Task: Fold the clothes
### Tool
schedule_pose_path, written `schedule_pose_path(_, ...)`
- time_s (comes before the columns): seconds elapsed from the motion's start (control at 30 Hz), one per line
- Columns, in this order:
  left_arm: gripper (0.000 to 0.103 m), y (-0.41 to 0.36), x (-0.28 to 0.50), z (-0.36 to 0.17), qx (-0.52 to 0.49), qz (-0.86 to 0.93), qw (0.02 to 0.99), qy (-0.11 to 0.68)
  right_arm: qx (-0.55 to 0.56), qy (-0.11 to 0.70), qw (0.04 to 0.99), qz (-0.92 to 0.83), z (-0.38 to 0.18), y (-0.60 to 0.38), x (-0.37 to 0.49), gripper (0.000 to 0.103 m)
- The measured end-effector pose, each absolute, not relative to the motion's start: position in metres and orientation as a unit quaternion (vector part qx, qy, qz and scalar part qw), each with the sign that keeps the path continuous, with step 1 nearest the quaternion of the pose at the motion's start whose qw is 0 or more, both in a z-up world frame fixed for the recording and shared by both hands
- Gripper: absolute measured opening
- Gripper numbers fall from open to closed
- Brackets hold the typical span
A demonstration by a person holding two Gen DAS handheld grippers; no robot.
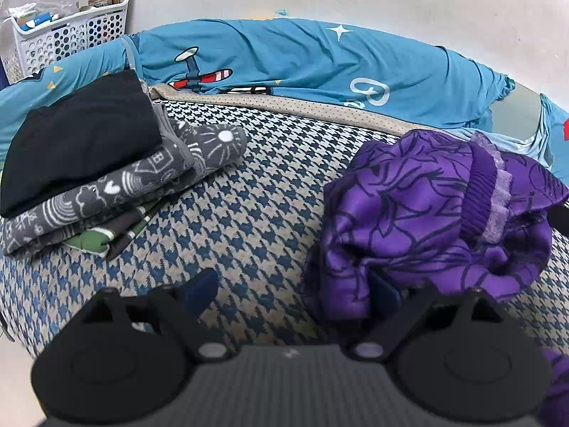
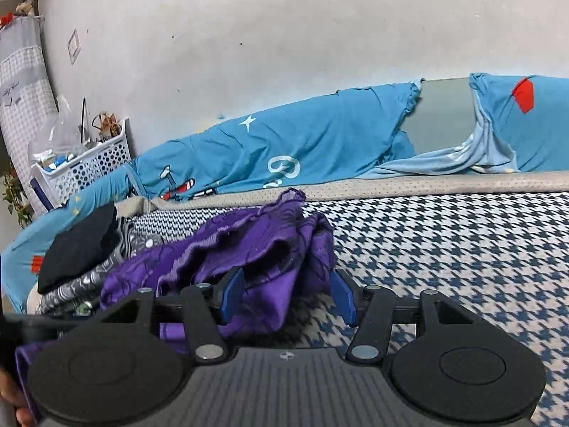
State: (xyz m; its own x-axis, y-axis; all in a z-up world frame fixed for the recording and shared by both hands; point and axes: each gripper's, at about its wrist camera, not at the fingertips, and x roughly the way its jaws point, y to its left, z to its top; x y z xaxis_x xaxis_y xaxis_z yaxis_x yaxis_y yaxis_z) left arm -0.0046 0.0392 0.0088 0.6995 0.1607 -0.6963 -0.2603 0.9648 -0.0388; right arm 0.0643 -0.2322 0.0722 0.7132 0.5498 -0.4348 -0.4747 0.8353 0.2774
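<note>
Both tongs stood released: left tongs (image 1: 295, 291) beside the purple garment (image 1: 426, 220), right tongs (image 2: 288, 295) straddling it loosely. Only the left view showed the folded stack (image 1: 89, 174) whole; the right view half hid it.

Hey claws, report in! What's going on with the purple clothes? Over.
Left claw open, empty. Right claw open, purple garment bunched between its fingers. Folded pile alongside, clear.
</note>
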Motion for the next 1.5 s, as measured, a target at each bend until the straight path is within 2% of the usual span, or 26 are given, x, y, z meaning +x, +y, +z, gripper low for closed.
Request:
schedule_pose_path(0.47,0.094,0.052,-0.002,0.0,-0.08,0.127,0.915,0.375,0.025,0.212,0.935,0.283,0.068,-0.194,0.075,0.052)
schedule_pose_path(0.53,0.094,0.055,-0.002,-0.001,-0.082,0.133,0.913,0.377,0.021,0.21,0.935,0.283,0.066,-0.191,0.078,0.04)
schedule_pose_path(0.6,0.094,0.057,-0.002,-0.002,-0.086,0.135,0.912,0.377,0.016,0.212,0.936,0.282,0.064,-0.188,0.08,0.015)
schedule_pose_path(0.7,0.094,0.059,-0.002,-0.002,-0.096,0.134,0.912,0.376,0.019,0.216,0.936,0.278,0.065,-0.188,0.082,0.008)
schedule_pose_path(1.03,0.094,0.056,-0.001,0.003,-0.097,0.143,0.917,0.361,0.041,0.167,0.965,0.2,0.093,-0.228,0.072,0.007)
schedule_pose_path(1.5,0.098,0.048,-0.002,0.009,-0.101,0.141,0.924,0.341,0.045,0.169,0.979,0.108,0.096,-0.284,0.069,0.007)
